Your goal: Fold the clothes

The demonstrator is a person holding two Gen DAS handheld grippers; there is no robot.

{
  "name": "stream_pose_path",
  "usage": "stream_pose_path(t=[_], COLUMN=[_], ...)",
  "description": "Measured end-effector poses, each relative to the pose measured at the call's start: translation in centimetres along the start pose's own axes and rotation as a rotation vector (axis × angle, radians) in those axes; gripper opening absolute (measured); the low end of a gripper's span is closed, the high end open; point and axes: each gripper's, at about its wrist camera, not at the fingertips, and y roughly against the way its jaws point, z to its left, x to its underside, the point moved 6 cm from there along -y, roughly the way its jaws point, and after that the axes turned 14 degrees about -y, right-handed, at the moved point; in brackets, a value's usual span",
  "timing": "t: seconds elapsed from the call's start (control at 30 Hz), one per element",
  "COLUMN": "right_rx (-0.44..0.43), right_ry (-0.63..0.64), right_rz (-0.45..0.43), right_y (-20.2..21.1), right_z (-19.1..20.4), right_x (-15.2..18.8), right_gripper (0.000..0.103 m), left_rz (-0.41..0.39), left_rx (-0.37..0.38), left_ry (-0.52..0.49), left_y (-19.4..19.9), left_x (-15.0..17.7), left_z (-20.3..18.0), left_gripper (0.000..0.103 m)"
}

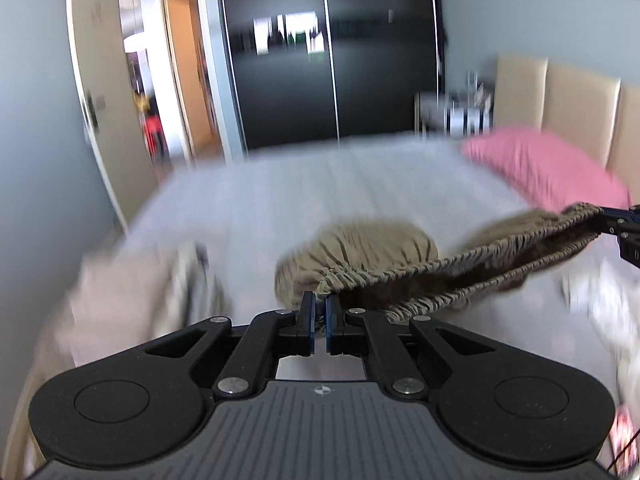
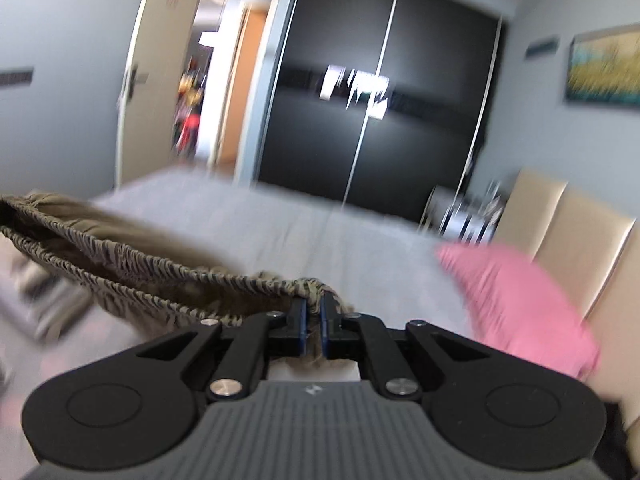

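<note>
- The left tool is pinched on one end of the elastic waistband of a tan striped garment, its blue pads pressed together on the fabric.
- The right tool is clamped on the other end of the same waistband, with cloth bunched between its pads; in the left view it shows at the right edge.
- The waistband hangs stretched between the two tools, open like a mouth, above the bed.
- The rest of the garment sags onto the grey bedcover in a rounded heap.
- A pink pillow lies by the beige headboard.
- Pale clothes lie blurred on the bed's left.
- A black wardrobe stands beyond the bed.
</note>
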Motion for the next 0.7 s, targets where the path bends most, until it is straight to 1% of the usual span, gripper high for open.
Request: stream_pose_path(t=[0.1,0.17,0.23,0.3,0.37,0.43,0.47,0.6,0.67,0.7], right_rx=[-0.016,-0.027,-0.036,-0.040,-0.042,-0.044,-0.044,-0.050,-0.054,-0.057], right_ry=[0.011,-0.005,-0.026,-0.027,-0.025,-0.030,-0.033,-0.021,-0.011,-0.012], right_rz=[0.123,0.216,0.303,0.363,0.418,0.461,0.482,0.559,0.601,0.625], right_y=[-1.4,-1.9,-2.0,-2.0,-2.1,-1.8,-1.6,-0.1,1.1,1.7], right_z=[0.4,0.7,0.8,1.0,1.3,1.5,1.5,1.5,1.4,1.2], right_x=[8.6,14.3,19.7,23.6,27.2,29.8,30.4,31.5,31.4,31.5], right_gripper=[0.008,0.007,0.007,0.007,0.007,0.007,0.007,0.006,0.000,0.000], left_rz=[0.126,0.216,0.300,0.369,0.412,0.442,0.458,0.475,0.486,0.494], left_rx=[0.047,0.083,0.105,0.128,0.148,0.165,0.173,0.213,0.236,0.241], left_ry=[-0.010,-0.008,-0.011,-0.029,-0.035,-0.042,-0.046,-0.080,-0.086,-0.090], left_y=[-2.6,-4.1,-5.2,-6.0,-5.9,-5.6,-5.5,-4.2,-3.2,-2.5], left_x=[8.2,13.7,18.5,22.2,25.0,26.7,27.6,28.2,28.4,28.7], left_z=[-2.7,-4.5,-6.2,-7.8,-8.8,-9.4,-9.6,-10.5,-10.7,-10.7], left_gripper=[0.003,0.003,0.003,0.003,0.003,0.003,0.003,0.003,0.003,0.003])
